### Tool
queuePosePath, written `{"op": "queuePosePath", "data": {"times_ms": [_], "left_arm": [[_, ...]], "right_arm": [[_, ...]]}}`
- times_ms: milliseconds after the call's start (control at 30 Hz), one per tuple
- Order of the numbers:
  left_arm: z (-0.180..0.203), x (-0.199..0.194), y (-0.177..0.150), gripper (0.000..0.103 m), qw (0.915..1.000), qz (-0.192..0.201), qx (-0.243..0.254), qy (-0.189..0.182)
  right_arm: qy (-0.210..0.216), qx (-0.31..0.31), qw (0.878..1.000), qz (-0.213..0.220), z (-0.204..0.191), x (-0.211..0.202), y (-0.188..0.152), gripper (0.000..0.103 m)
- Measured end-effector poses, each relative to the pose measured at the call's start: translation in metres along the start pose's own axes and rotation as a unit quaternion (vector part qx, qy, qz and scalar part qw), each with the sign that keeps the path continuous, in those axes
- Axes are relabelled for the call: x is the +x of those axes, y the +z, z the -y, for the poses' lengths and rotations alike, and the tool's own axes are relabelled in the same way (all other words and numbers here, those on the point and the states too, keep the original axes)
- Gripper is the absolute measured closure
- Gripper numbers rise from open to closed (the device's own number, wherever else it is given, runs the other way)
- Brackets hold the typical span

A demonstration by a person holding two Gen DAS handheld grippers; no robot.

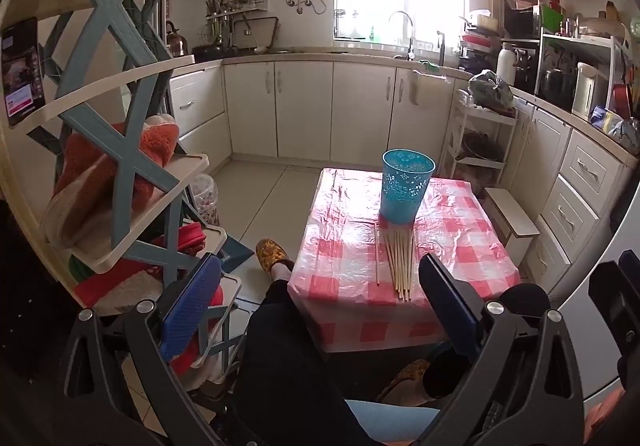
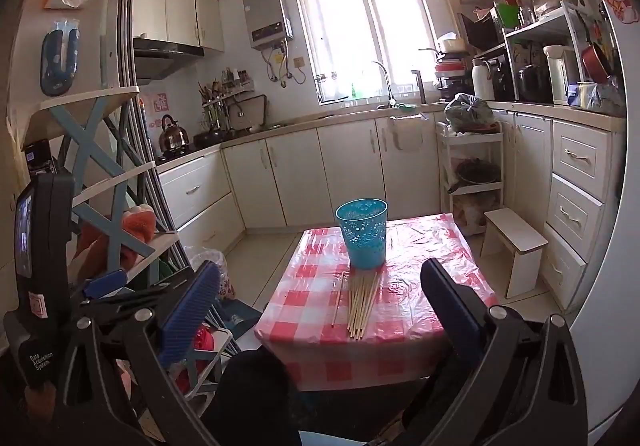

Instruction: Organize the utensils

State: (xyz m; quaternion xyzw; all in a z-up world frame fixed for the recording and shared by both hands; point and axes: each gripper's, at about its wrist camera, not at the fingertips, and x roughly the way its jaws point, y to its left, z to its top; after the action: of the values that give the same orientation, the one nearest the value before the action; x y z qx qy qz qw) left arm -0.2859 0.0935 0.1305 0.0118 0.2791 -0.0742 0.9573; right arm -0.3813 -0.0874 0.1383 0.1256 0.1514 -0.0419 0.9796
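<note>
A bundle of wooden chopsticks (image 1: 400, 264) lies on a small table with a red-and-white checked cloth (image 1: 460, 246), one stick a little apart to the left. A blue perforated cup (image 1: 406, 185) stands upright just behind them. Both also show in the right wrist view: chopsticks (image 2: 362, 304), cup (image 2: 362, 234), table (image 2: 432, 286). My left gripper (image 1: 320, 282) is open and empty, held back from the table's near edge. My right gripper (image 2: 320, 286) is open and empty, also short of the table.
A tiered blue-and-cream shelf rack (image 1: 120, 149) with cloths stands close on the left. A white step stool (image 2: 516, 246) and white trolley (image 2: 474, 161) stand right of the table. The person's legs and slippered foot (image 1: 272, 256) are below the grippers. Kitchen cabinets line the back.
</note>
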Motion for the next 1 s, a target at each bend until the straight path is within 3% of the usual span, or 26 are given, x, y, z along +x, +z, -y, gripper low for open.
{"op": "queuePosePath", "data": {"times_ms": [833, 1000], "left_arm": [[-0.0034, -0.0112, -0.0002, 0.008, 0.9999, 0.010, -0.008, -0.004], [-0.0027, -0.0114, -0.0002, 0.008, 0.9999, 0.010, -0.008, -0.004]], "right_arm": [[0.010, -0.026, 1.000, -0.007, -0.0041, -0.0084, -0.0009, 0.006], [0.009, -0.042, 0.999, 0.019, -0.0080, -0.0087, -0.0062, 0.006]]}}
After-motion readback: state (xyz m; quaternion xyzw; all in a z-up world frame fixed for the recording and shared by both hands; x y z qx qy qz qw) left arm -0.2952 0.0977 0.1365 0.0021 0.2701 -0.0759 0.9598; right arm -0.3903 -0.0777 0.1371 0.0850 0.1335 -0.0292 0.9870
